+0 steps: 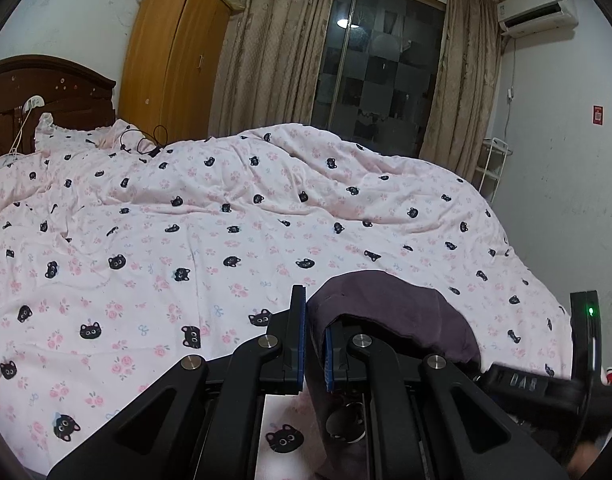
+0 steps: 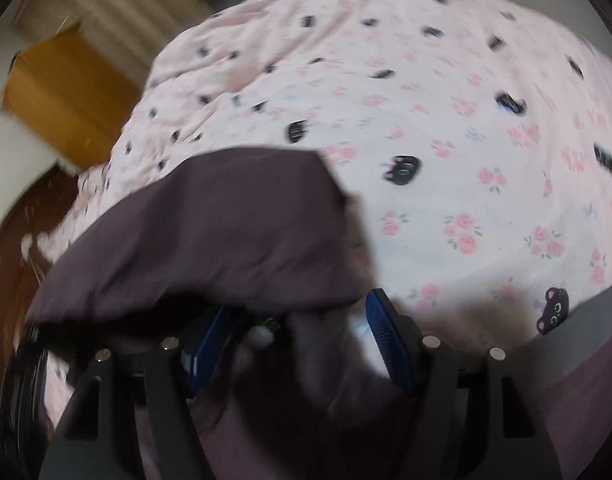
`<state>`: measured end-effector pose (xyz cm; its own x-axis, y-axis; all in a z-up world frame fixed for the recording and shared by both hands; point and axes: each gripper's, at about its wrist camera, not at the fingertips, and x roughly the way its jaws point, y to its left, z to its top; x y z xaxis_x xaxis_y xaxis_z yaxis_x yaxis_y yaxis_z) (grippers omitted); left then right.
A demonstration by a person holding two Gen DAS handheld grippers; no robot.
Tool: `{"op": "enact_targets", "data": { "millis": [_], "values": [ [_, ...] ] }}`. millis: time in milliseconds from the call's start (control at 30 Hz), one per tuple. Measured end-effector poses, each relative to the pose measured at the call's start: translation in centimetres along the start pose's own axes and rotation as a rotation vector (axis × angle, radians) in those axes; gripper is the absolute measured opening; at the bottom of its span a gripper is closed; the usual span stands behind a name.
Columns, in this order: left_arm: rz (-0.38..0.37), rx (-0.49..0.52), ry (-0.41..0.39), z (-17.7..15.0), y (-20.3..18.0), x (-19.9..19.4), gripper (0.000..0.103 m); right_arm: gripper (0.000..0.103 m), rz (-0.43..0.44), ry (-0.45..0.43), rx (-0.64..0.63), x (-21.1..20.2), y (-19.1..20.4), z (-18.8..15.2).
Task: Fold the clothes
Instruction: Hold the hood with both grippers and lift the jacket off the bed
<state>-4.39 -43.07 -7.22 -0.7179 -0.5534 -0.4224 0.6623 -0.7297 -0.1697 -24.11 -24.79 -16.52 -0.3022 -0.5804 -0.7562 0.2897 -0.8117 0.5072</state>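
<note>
Over the bed (image 1: pixel 186 220), left gripper (image 1: pixel 314 344) pinches the purple garment (image 1: pixel 386 308); right gripper (image 2: pixel 302 340) fingers spread, seemingly gripping nothing, so the fold may sag

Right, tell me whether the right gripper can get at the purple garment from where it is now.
Probably yes. The right gripper has its jaws apart with the purple garment draped over and between them, nothing else in the way. The left gripper already pinches the same cloth. Blur hides whether the pads touch.
</note>
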Motion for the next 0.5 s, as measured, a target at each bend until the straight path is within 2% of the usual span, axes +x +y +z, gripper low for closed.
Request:
{"op": "enact_targets", "data": {
  "millis": [33,67,100,167,233,300,333,367,400,433,467,500],
  "values": [
    [0.002,0.002,0.001,0.0,0.1,0.0,0.008,0.053,-0.014,-0.005,-0.003,0.0,-0.5,0.6],
    [0.004,0.003,0.003,-0.1,0.3,0.1,0.009,0.033,-0.034,-0.012,-0.017,-0.2,-0.8,1.2],
    [0.006,0.005,0.004,-0.1,0.4,0.1,0.01,0.028,-0.043,-0.02,-0.043,-0.5,-1.1,1.9],
    [0.01,0.015,0.003,-0.3,0.5,0.2,0.014,0.027,-0.052,-0.059,-0.112,-2.0,-0.9,3.2],
    [0.035,0.04,-0.037,-0.5,-0.1,-0.4,0.015,0.026,-0.073,-0.126,-0.182,-3.9,-0.1,4.0],
    [0.06,0.065,-0.079,-0.7,-0.6,-1.0,0.015,0.026,-0.097,-0.255,-0.281,-6.9,1.5,3.9],
    [0.094,0.094,-0.12,-1.0,-1.1,-1.6,0.015,0.027,-0.119,-0.34,-0.359,-8.4,2.8,3.4],
    [0.138,0.128,-0.155,-1.4,-1.5,-2.0,0.015,0.027,-0.147,-0.394,-0.436,-9.1,3.9,2.7],
    [0.17,0.149,-0.157,-1.8,-1.5,-2.0,0.015,0.027,-0.176,-0.426,-0.508,-9.3,4.8,2.0],
    [0.184,0.158,-0.133,-2.1,-1.4,-1.6,0.015,0.026,-0.205,-0.458,-0.58,-9.6,5.7,1.2],
    [0.182,0.155,-0.05,-2.7,-0.7,-0.4,0.015,0.025,-0.228,-0.436,-0.617,-9.0,5.8,0.8],
    [0.173,0.15,0.02,-3.3,-0.2,0.6,0.015,0.025,-0.247,-0.36,-0.617,-7.5,5.2,0.8]
  ]
}}
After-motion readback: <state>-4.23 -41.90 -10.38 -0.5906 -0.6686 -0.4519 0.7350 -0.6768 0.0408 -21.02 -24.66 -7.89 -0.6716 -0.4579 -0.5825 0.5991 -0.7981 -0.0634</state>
